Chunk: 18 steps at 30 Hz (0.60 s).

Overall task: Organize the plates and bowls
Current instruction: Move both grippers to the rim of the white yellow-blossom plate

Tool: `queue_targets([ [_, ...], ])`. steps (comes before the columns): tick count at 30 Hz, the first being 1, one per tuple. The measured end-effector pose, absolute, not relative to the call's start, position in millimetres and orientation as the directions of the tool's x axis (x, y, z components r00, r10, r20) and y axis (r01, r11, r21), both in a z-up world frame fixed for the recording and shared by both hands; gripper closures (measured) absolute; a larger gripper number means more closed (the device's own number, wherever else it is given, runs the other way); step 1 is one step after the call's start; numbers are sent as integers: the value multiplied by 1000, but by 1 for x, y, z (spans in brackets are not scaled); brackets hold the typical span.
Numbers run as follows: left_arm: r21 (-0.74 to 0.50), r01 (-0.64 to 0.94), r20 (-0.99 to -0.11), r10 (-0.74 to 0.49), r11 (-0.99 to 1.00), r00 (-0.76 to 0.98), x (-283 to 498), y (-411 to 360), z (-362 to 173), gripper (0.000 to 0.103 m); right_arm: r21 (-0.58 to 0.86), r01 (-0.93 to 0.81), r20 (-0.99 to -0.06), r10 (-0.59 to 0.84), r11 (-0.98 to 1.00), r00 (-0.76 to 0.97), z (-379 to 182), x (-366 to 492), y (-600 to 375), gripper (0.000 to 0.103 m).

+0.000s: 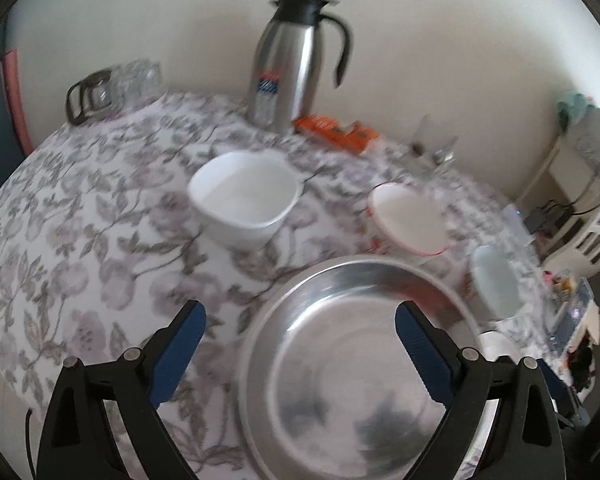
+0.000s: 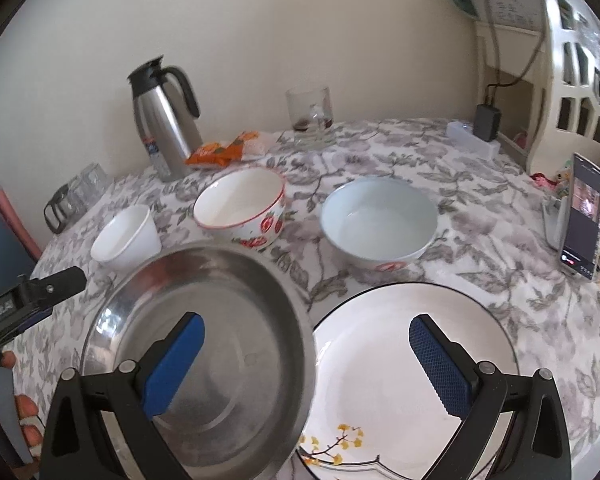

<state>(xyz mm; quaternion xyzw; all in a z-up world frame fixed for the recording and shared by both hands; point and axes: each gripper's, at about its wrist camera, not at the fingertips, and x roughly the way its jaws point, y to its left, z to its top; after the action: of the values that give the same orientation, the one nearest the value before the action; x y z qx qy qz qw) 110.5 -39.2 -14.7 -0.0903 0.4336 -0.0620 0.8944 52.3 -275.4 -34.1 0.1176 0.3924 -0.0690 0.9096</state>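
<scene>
- Both tools stand released, blue pads wide apart with nothing gripped: the left gripper (image 1: 300,344) and the right gripper (image 2: 306,360)
- The round stainless-steel plate (image 2: 204,344) lies on the floral tablecloth (image 2: 480,200), its right rim overlapping the white ceramic plate with a dark rim (image 2: 388,380) at 3 o'clock; the right gripper hangs over that seam
- Three bowls lie in a row at 12 o'clock, well apart; I judge the steel plate nearer the left hand

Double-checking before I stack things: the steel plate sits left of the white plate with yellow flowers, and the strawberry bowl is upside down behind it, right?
Not quite. In the right wrist view the strawberry bowl stands upright, mouth up, behind the steel plate. The steel plate does sit left of the white plate with yellow flowers.
</scene>
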Motion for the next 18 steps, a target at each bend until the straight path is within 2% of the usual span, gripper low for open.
queue_targets([
  [5,-231,122,-710,-253,965,657,100,-66,1,7,182,291,-714,-77,939,696,-26,43,-295,0],
  [14,-298,262,-684,-397,918,612,85,-108,8,7,235,355,-682,-107,905,724,-16,20,-331,0],
  [18,-285,340,-640,-442,896,629,67,-134,21,7,240,372,-675,-121,897,728,-14,8,-355,0],
])
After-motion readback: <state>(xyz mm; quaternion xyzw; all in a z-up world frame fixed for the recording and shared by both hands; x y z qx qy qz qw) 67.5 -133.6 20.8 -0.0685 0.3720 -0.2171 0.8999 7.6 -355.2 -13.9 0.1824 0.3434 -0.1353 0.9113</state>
